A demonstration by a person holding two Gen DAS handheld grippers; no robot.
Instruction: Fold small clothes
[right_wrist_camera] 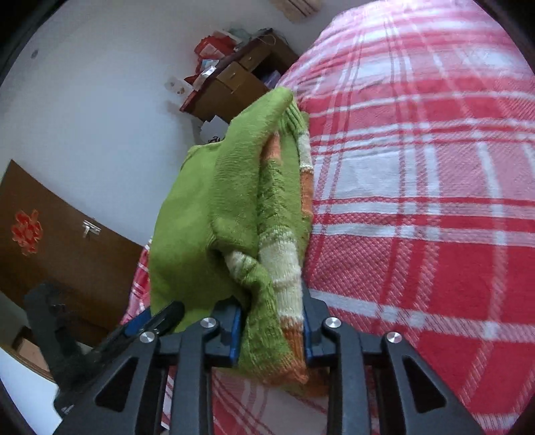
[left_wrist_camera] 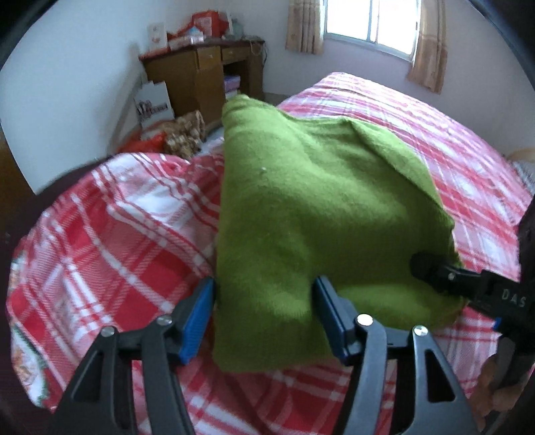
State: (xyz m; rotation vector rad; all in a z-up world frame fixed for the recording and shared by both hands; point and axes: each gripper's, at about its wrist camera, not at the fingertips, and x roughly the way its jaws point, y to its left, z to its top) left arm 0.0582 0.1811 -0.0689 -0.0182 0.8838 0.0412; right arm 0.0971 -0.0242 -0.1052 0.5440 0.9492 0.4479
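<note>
A green knitted sweater [left_wrist_camera: 301,207] with orange and cream stripes on its underside [right_wrist_camera: 284,267] is bunched into a folded bundle over the red-and-white plaid bed [left_wrist_camera: 434,134]. My left gripper [left_wrist_camera: 264,318] has its blue pads against both sides of the bundle's near left corner, with cloth filling the gap. My right gripper [right_wrist_camera: 271,334] is shut on the striped edge of the same sweater; one of its black fingers [left_wrist_camera: 431,274] shows at the bundle's right side in the left wrist view. The left gripper's finger [right_wrist_camera: 157,321] appears beside the sweater [right_wrist_camera: 200,217] in the right wrist view.
The plaid bedspread [right_wrist_camera: 418,200] stretches far to the right. A wooden desk [left_wrist_camera: 200,73] with red boxes stands against the back wall, with bags [left_wrist_camera: 184,134] on the floor before it. A curtained window [left_wrist_camera: 371,23] is behind the bed. A brown door [right_wrist_camera: 50,241] is at the left.
</note>
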